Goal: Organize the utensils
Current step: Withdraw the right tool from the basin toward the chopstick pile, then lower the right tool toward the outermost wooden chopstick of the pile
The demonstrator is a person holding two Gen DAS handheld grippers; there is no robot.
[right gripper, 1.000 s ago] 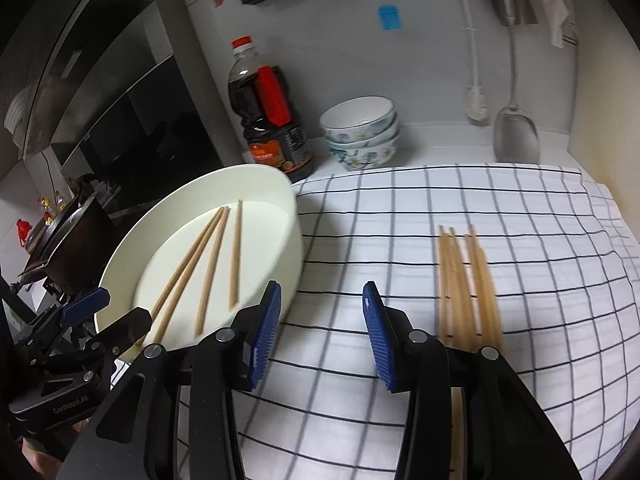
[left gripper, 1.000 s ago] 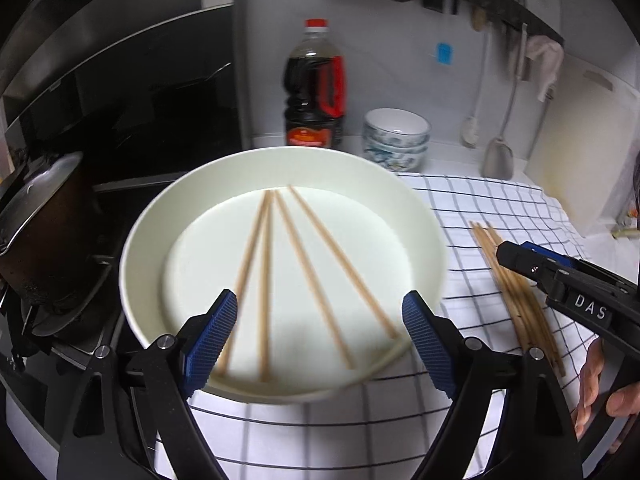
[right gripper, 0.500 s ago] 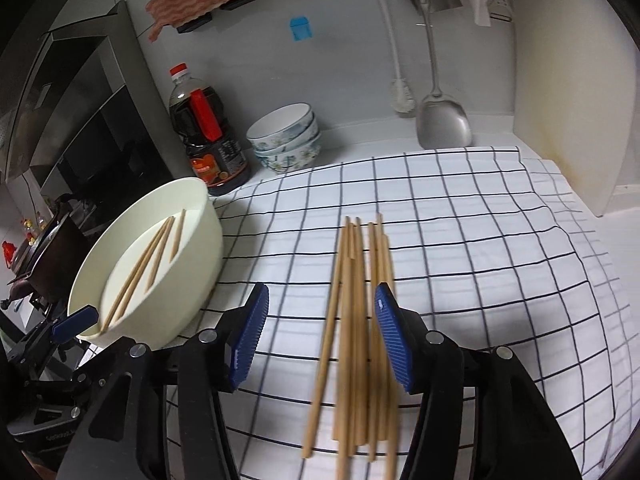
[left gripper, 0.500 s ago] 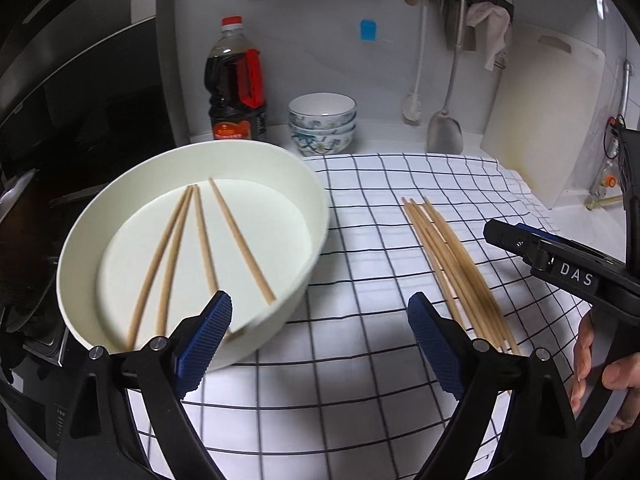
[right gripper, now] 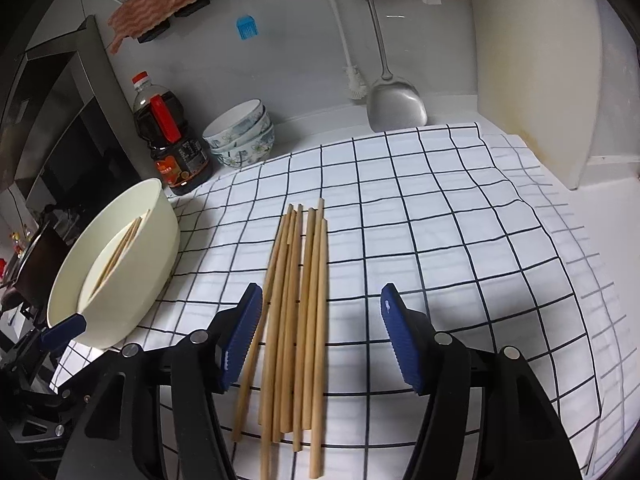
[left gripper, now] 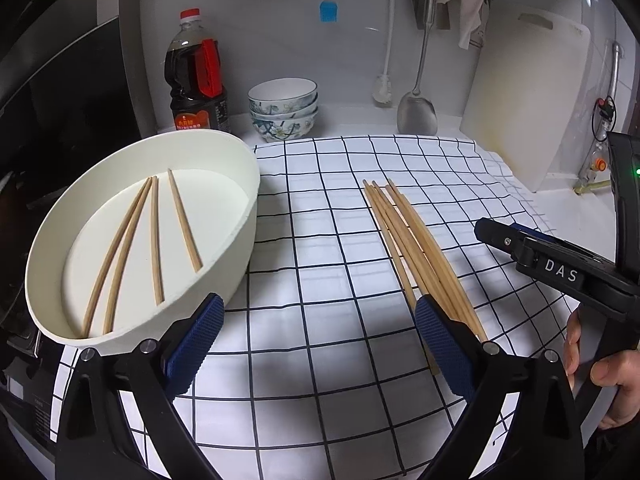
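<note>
A: Report the state of each claw.

B: The left claw (left gripper: 316, 340) has its jaws spread wide and opening further; nothing lies between the pads, only checked cloth (left gripper: 332, 264). The right claw (right gripper: 322, 334) has its jaws parted and opening; no pad presses on anything.

A: Locate the task items relative to the claws.

B: A bundle of loose chopsticks (right gripper: 298, 300) lies on the cloth, directly ahead of the right claw. Their near ends run between its jaws, closer to its left pad. Seen from the left claw, the same bundle (left gripper: 416, 248) sits ahead and to the right, its near ends passing just behind the right fingertip (left gripper: 440, 344).

A: Containers and contents?

B: One white basin (left gripper: 248, 216) stands ahead and to the left of the left claw, its rim just beside the left fingertip (left gripper: 196, 336). It holds four chopsticks in the basin (left gripper: 156, 236), lying flat on the bottom, two of them close together, the others fanned apart. From the right claw the basin (right gripper: 160, 248) is well off to the left.

A: Other containers?

B: A stack of patterned bowls (left gripper: 283, 108) stands far ahead of the left claw on the counter (left gripper: 352, 122); contents cannot be determined. A dark sauce bottle (left gripper: 197, 76) with a red cap stands left of the bowls, partly filled with dark liquid.

A: Is any hand visible?

B: A hand (left gripper: 600, 372) grips the right claw's handle, at the right edge of the left wrist view.
</note>
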